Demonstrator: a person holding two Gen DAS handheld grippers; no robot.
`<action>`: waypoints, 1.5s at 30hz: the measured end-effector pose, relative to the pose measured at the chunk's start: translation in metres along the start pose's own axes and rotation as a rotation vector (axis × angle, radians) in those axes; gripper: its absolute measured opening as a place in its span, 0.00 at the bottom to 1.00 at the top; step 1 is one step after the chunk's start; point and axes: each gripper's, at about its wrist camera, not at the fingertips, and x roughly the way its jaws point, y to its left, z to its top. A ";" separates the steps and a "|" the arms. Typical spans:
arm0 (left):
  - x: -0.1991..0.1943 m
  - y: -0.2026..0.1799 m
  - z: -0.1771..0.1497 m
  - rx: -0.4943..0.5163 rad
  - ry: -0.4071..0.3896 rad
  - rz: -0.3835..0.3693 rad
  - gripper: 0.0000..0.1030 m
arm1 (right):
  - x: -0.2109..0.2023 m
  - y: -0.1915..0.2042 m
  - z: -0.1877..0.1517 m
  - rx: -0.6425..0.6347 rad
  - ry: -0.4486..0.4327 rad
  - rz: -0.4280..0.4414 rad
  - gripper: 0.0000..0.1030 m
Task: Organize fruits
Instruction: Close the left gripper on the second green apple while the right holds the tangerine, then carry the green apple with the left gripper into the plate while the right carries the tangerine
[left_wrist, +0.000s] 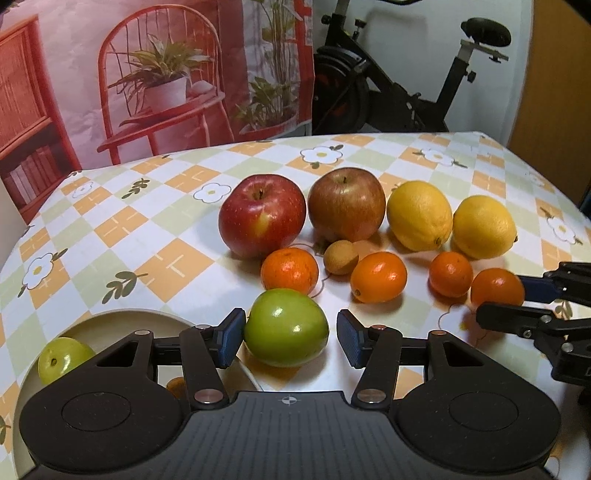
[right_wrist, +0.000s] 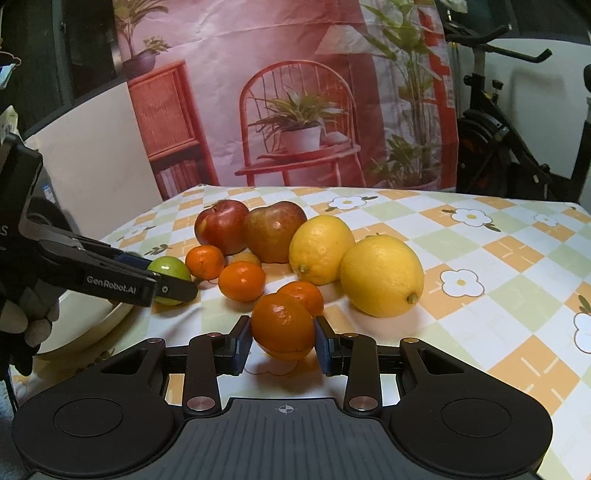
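On the bench (left_wrist: 110, 229), under its flowered check cloth, two red apples (left_wrist: 263, 215) and two lemons (left_wrist: 419, 215) stand in a back row, with small oranges (left_wrist: 290, 269) just in front. Nearest the left edge sits a cream bowl (left_wrist: 110, 321) with one green fruit inside. The left gripper (left_wrist: 291, 338) has its fingers spread around a green apple (left_wrist: 286, 328); one pad seems to touch, the other stands clear. The right gripper (right_wrist: 283, 341) fingers are pinching a mandarin (right_wrist: 283, 326) just above the cloth.
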 end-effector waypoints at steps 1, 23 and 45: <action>0.001 0.000 0.000 0.004 0.002 0.002 0.55 | 0.000 0.000 0.000 -0.002 0.001 0.004 0.32; -0.020 -0.008 -0.006 0.050 -0.057 -0.016 0.50 | -0.001 0.000 0.000 -0.005 0.005 0.015 0.32; -0.088 0.072 -0.023 -0.092 -0.117 0.065 0.50 | 0.004 0.031 0.015 -0.073 0.054 0.048 0.32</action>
